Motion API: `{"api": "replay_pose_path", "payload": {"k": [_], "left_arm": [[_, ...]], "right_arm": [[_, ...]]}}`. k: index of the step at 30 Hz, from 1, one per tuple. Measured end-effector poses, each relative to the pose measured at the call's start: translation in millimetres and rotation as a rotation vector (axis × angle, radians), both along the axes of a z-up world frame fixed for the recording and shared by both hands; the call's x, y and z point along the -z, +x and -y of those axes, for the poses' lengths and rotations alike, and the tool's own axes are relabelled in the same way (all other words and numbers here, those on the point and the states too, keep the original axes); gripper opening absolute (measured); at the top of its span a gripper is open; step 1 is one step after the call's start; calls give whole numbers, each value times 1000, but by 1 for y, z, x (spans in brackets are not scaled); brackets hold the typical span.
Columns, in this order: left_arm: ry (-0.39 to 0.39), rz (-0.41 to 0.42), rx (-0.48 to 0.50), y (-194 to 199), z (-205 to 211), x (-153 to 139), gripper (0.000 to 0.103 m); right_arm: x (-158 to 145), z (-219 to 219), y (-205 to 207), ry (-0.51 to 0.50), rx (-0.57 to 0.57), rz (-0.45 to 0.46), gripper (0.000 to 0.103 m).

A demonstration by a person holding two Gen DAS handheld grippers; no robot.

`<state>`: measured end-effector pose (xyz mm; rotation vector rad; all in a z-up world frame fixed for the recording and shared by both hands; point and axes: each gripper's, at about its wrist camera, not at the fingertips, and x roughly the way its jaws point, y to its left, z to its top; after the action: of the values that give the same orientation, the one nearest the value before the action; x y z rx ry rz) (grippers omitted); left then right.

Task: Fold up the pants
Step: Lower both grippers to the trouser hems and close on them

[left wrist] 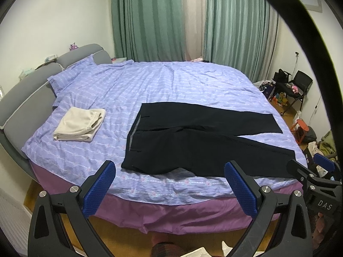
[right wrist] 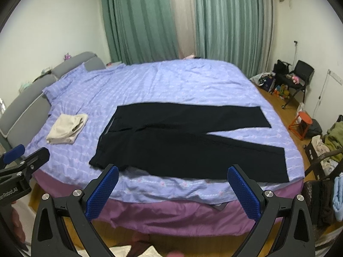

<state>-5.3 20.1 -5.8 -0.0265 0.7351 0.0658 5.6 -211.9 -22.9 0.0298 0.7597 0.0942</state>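
Lilac bedspread [left wrist: 120,90] bears black pants [left wrist: 193,141] flat beside folded cream garment [left wrist: 79,124]; both grippers [left wrist: 169,184] [right wrist: 172,186] spread, empty.

A pair of black pants [right wrist: 182,141] lies spread flat on the bed [right wrist: 193,81], waistband toward the headboard [right wrist: 32,98], the two legs parted in a narrow V at the foot end. The right gripper [right wrist: 173,192] hangs over the near edge of the bed, its blue-padded fingers [right wrist: 103,192] wide apart and holding nothing. The left gripper [right wrist: 15,160] shows at the left edge of the view, apart from the pants. A folded cream garment [right wrist: 66,131] lies on the bed between the pants and the headboard. Green curtains [right wrist: 225,21] hang beyond the bed.
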Motion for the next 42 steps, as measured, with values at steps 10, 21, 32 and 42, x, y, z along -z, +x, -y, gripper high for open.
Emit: {"api": "replay_pose_path", "payload": {"k": [10,21,32,42], "left_arm": [[7,-76,-27,45,-43,45,103],[33,-186,124,114,-57,126,100],[36,-321,221,162,-46,224,96],[133,-342,379,181,-9,286,86]], "right_arm": [[49,-41,51,-13,-36,-146,102],[128,-78,111,-71,37,-284,102],[205,-93,147,-183,-24,-348,101],[280,-109,171,-236,-185,-361,83]]}}
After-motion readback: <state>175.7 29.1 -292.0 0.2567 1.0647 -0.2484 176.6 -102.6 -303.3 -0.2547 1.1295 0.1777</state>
